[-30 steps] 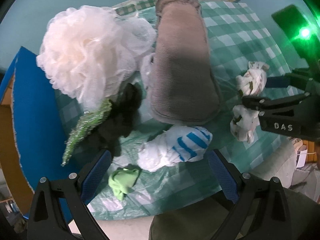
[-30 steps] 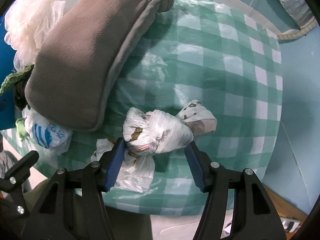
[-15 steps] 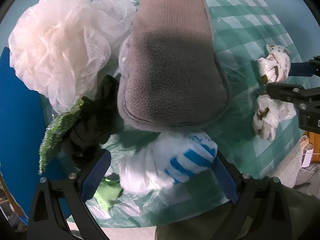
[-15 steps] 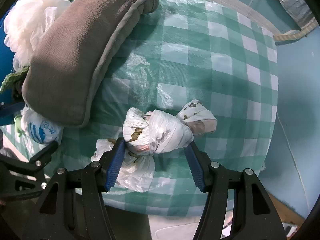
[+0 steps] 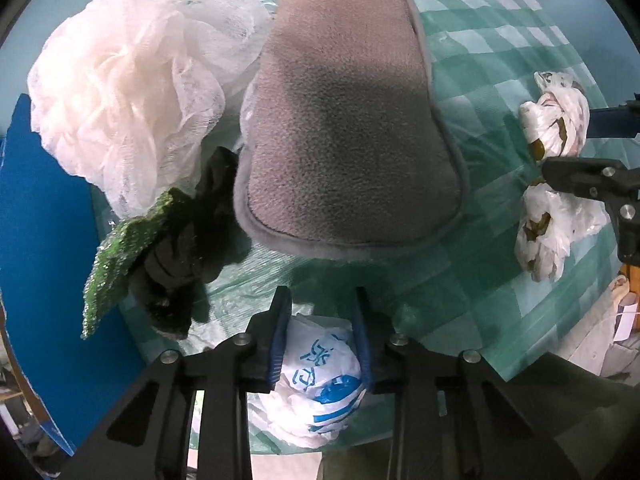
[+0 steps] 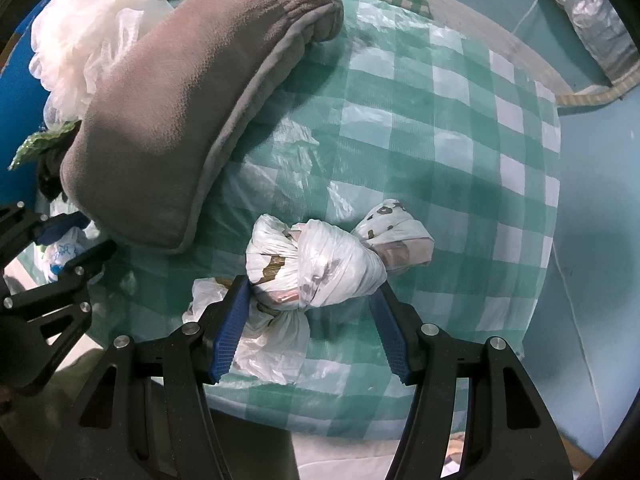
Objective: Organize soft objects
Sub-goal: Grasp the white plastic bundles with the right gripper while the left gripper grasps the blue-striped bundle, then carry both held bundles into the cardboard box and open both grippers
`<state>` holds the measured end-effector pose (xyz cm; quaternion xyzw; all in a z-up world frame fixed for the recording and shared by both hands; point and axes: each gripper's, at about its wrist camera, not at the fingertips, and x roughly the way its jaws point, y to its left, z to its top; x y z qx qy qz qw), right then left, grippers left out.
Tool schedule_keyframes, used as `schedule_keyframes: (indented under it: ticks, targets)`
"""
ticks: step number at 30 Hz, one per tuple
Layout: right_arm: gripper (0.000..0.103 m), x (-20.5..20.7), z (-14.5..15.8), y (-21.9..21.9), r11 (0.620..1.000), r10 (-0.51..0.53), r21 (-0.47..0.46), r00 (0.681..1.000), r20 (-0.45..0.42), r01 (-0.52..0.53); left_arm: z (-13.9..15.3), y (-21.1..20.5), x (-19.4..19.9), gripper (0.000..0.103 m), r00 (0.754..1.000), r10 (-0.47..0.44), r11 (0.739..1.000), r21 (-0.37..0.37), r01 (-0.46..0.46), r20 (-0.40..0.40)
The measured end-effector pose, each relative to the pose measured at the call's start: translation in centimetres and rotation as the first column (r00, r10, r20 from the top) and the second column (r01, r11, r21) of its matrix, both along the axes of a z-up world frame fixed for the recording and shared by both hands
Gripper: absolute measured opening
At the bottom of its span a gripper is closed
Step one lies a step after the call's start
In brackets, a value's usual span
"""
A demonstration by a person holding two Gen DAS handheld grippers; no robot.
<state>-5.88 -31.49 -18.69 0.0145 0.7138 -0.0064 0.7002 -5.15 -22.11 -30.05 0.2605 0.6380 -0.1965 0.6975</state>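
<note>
Since the earlier frames the left tongs (image 5: 320,334) have closed in from wide apart and now pinch the white bag with blue print (image 5: 320,376), which lies at the near edge of the worktop (image 5: 500,80), just in front of the grey slipper (image 5: 344,120). The right tongs (image 6: 310,320) have not shifted: their pads stand apart on either side of the knotted white bag (image 6: 316,270), touching it at most lightly, so it rests unclamped on the checked cloth.

The step in hand looks like lifting the blue-printed bag clear. The thin plastic crumples and can slide out of the pads, so the squeeze should be firm and taken on the bulk of the bundle, not a loose fold. Lift straight up before travelling, since the slipper's toe sits just beyond the fingertips and the dark cloth (image 5: 176,264) with the green sequined piece (image 5: 124,256) lies near on the left. The white mesh sponge (image 5: 128,92) is further back, beside the slipper.
</note>
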Motion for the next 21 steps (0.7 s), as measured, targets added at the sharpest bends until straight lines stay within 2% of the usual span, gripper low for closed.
schedule_keyframes:
  ticks: [7, 21]
  targets:
    - [0.061, -0.1, 1.8, 0.2, 1.0, 0.024, -0.006, 0.999, 0.026, -0.024, 1.7, 0.7, 0.0, 0.029, 1.0, 0.003, 0.999, -0.033, -0.002, 0.029]
    - [0.061, 0.6, 6.5, 1.4, 0.998, 0.059, -0.016, 0.996, 0.072, -0.058, 7.9, 1.9, 1.2, 0.029, 0.997, -0.003, 0.996, -0.091, 0.009, 0.072]
